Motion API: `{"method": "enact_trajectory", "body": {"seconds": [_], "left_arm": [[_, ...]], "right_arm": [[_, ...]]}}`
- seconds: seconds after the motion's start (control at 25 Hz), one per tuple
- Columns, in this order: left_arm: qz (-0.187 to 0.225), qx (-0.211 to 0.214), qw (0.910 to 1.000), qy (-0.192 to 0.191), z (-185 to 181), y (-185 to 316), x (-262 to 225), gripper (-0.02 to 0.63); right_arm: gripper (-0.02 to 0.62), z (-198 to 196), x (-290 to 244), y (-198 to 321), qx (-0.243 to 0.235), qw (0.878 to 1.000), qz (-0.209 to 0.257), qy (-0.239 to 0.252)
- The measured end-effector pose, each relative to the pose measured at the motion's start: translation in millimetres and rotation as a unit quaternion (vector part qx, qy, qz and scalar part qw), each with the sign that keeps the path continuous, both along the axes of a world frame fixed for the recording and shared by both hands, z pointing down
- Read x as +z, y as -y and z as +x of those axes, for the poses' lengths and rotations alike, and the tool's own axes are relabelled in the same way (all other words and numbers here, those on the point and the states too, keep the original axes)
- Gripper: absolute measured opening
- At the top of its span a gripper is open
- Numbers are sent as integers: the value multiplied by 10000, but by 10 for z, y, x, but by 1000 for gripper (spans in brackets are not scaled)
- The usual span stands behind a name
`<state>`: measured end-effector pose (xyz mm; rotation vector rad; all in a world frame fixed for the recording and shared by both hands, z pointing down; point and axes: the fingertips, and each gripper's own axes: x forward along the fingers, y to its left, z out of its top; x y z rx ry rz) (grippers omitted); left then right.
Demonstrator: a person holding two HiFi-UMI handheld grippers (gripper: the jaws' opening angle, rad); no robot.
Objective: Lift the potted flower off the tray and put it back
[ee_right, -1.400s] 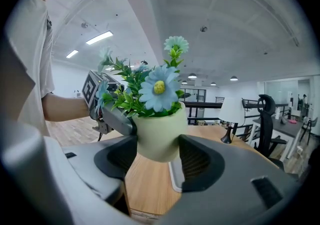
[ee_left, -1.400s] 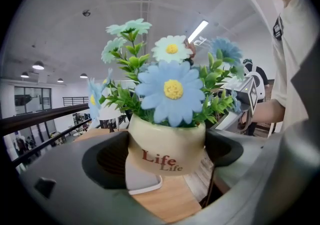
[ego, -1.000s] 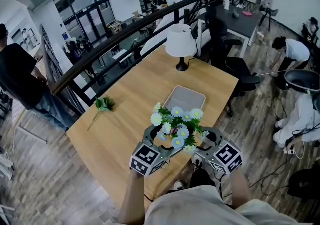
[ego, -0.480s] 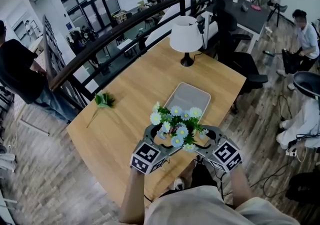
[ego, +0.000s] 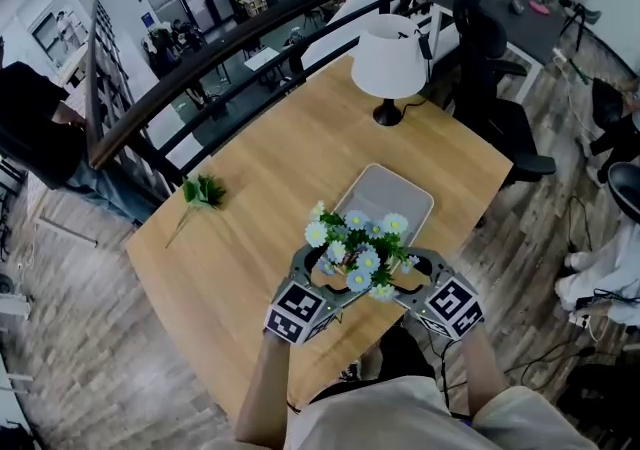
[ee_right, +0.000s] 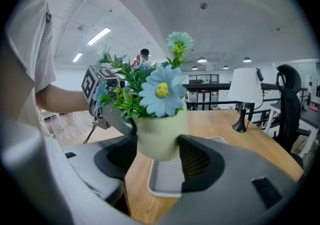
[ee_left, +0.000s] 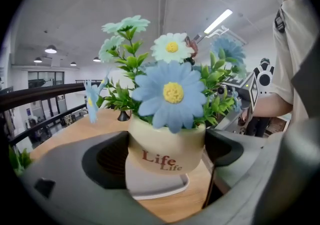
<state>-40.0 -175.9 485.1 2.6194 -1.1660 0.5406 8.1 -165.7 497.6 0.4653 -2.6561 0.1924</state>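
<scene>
Your left tongs [ego: 328,276] and right tongs [ego: 402,276] are both clenched on the cream ceramic pot of pale blue artificial daisies [ee_left: 166,151], 1 from each side, so it hangs upright in the air, off its support. Just beyond, the bare grey rectangular tray [ego: 388,190] lies on the wooden bench [ego: 260,163]; setting the pot back there looks like your next step.

Between the dark grey jaws of the left gripper [ee_left: 166,156] and right gripper [ee_right: 158,154], both bearing black-and-white square-patterned marker cubes [ego: 295,313], the potted flower [ee_left: 167,94] is showing pale blue petals, yellow centres, green leaves and a cream pot lettered in red, above a pale grey tray [ee_left: 156,183] and light wood table [ee_left: 187,208].
</scene>
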Motion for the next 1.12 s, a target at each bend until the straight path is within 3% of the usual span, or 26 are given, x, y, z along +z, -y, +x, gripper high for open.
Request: {"method": "enact_trajectory", "body": {"seconds": [0.4, 0.6, 1.12], "left_arm": [[-201, -389, 9990, 8, -156, 550, 400, 499], [-340, -501, 9980, 201, -188, 691, 668, 499], [-754, -609, 9952, 146, -238, 963, 1259, 499]], "right_arm": [[284, -163, 413, 581, -464, 9982, -244, -280], [284, -192, 704, 726, -657, 9960, -385, -466], [285, -253, 1252, 997, -792, 9918, -683, -734]]}}
